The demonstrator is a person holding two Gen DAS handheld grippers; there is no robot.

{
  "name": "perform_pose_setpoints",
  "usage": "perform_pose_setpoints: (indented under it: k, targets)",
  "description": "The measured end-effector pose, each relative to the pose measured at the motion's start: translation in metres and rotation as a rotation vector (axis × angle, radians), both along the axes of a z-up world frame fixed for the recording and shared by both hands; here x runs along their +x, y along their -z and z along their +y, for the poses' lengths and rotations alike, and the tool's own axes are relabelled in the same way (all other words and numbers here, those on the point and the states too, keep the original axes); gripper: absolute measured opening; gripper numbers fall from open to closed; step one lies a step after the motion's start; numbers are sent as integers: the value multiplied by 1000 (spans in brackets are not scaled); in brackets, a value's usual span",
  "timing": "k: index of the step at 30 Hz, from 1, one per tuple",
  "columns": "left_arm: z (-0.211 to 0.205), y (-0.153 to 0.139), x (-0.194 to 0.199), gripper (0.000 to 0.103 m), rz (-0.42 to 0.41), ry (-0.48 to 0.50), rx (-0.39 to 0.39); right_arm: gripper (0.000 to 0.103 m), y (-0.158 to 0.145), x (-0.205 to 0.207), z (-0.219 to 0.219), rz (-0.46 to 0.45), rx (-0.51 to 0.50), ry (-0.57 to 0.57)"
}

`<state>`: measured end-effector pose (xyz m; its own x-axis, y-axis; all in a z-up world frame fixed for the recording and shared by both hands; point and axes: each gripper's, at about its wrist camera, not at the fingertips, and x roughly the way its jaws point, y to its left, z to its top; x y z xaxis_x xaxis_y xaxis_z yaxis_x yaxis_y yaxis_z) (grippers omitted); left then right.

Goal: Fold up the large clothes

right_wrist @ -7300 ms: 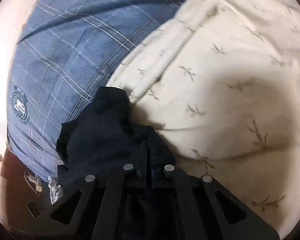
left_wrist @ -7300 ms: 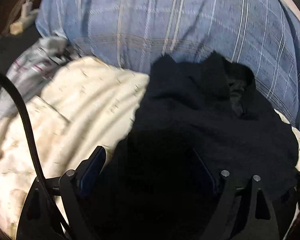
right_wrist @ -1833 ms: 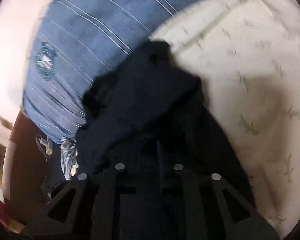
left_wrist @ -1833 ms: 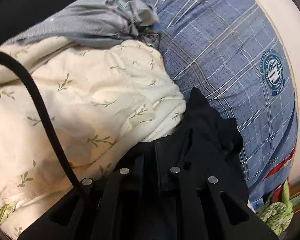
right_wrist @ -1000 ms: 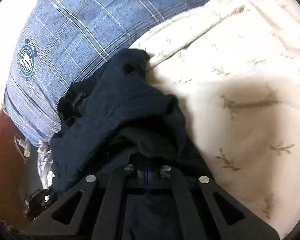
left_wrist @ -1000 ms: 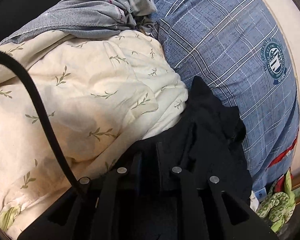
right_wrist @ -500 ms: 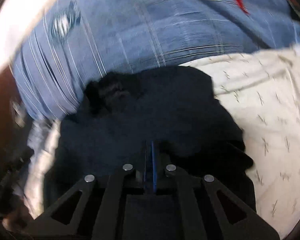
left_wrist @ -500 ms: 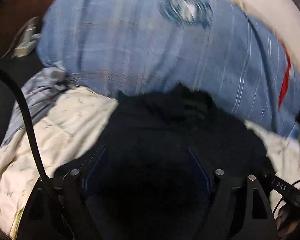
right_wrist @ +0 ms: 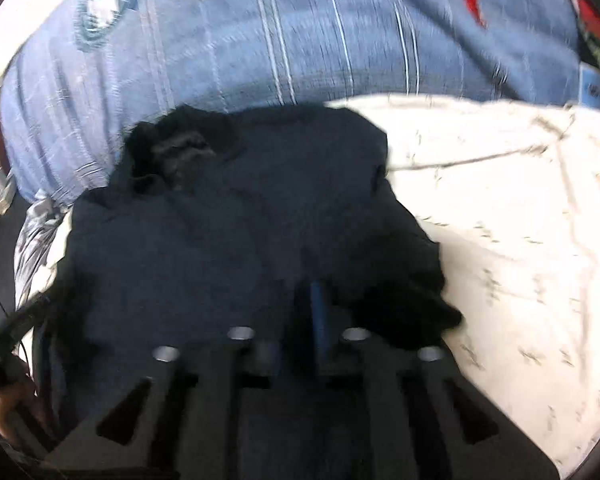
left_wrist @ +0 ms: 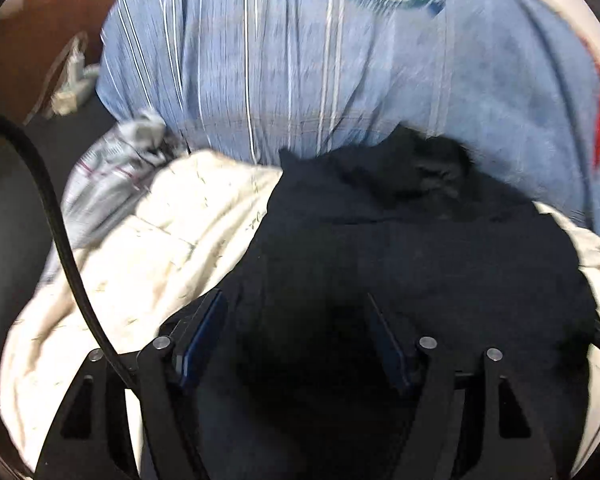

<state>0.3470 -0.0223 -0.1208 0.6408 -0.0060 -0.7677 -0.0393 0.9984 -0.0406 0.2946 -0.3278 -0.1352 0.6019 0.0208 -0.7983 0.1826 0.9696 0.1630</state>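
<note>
A dark navy garment [left_wrist: 400, 240] lies spread on a cream leaf-print quilt [left_wrist: 160, 248], its bunched collar end against a blue plaid pillow [left_wrist: 340, 60]. My left gripper [left_wrist: 296, 320] is open, its blue-padded fingers wide apart over the near part of the garment. In the right wrist view the same garment [right_wrist: 240, 220] fills the middle. My right gripper [right_wrist: 314, 304] is shut on a fold of the garment at its near right edge. Both views are motion-blurred.
A grey patterned cloth [left_wrist: 112, 160] lies crumpled left of the quilt by the pillow. A black cable [left_wrist: 56, 216] crosses the left of the left wrist view. The quilt [right_wrist: 500, 220] stretches to the right. Brown furniture [left_wrist: 40, 28] stands at far left.
My left gripper has opened and let go of the garment, then swung to face the pillow. The garment now lies spread flatter. My right gripper stays shut on it.
</note>
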Motion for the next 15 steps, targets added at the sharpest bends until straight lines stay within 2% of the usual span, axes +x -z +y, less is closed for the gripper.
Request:
perform_pose_setpoints:
  k: [1, 2, 9, 13, 15]
  targets:
    - [-1, -7, -7, 75, -2, 5, 1, 53, -7, -12, 3, -17, -9, 1]
    - [1, -13, -20, 77, -6, 12, -1, 57, -14, -22, 9, -33, -24, -4]
    - [17, -29, -129, 78, -23, 34, 35, 66, -37, -112, 42, -56, -180, -61]
    - [37, -33, -198, 78, -53, 12, 72, 67, -37, -166, 43, -92, -145, -50]
    - [54, -41, -237, 78, -130, -5, 91, 67, -40, -198, 35, -145, -88, -30]
